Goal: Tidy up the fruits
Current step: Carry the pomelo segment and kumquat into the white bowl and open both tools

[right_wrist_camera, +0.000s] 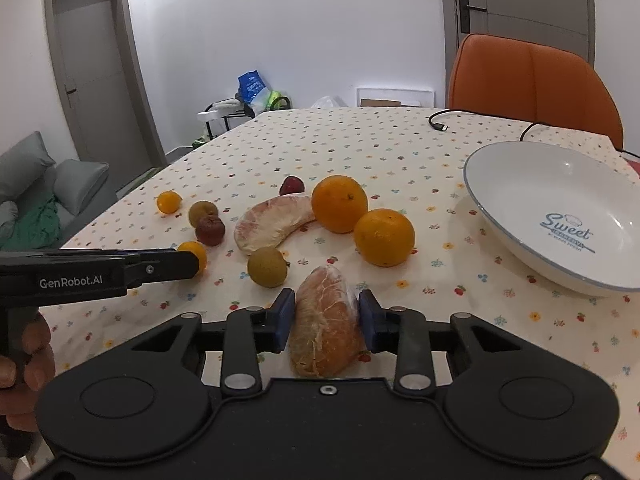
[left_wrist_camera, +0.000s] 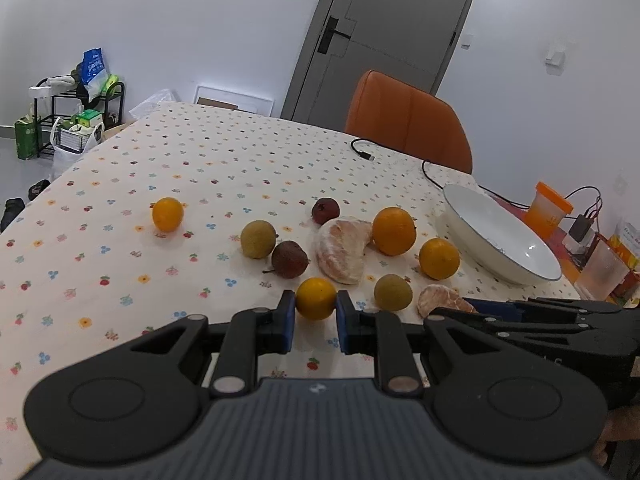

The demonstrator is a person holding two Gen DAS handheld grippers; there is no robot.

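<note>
My left gripper (left_wrist_camera: 316, 309) is shut on a small orange (left_wrist_camera: 316, 298) that rests on the flowered tablecloth; the right wrist view shows that gripper (right_wrist_camera: 194, 261) from the side, with the small orange (right_wrist_camera: 199, 252) at its tip. My right gripper (right_wrist_camera: 326, 312) is shut on a plastic-wrapped pomelo segment (right_wrist_camera: 326, 320), both blue pads against its sides. In the left wrist view the right gripper (left_wrist_camera: 476, 308) reaches in from the right onto that segment (left_wrist_camera: 438, 304). A white bowl (right_wrist_camera: 540, 192) stands empty at the right.
Loose on the cloth: two large oranges (right_wrist_camera: 339, 203) (right_wrist_camera: 384, 237), a big peeled pomelo segment (right_wrist_camera: 276, 222), greenish round fruits (right_wrist_camera: 267, 267), dark red fruits (right_wrist_camera: 209, 230), another small orange (right_wrist_camera: 169, 201). A black cable (left_wrist_camera: 362, 152), an orange chair (left_wrist_camera: 404, 120), cups (left_wrist_camera: 548, 208).
</note>
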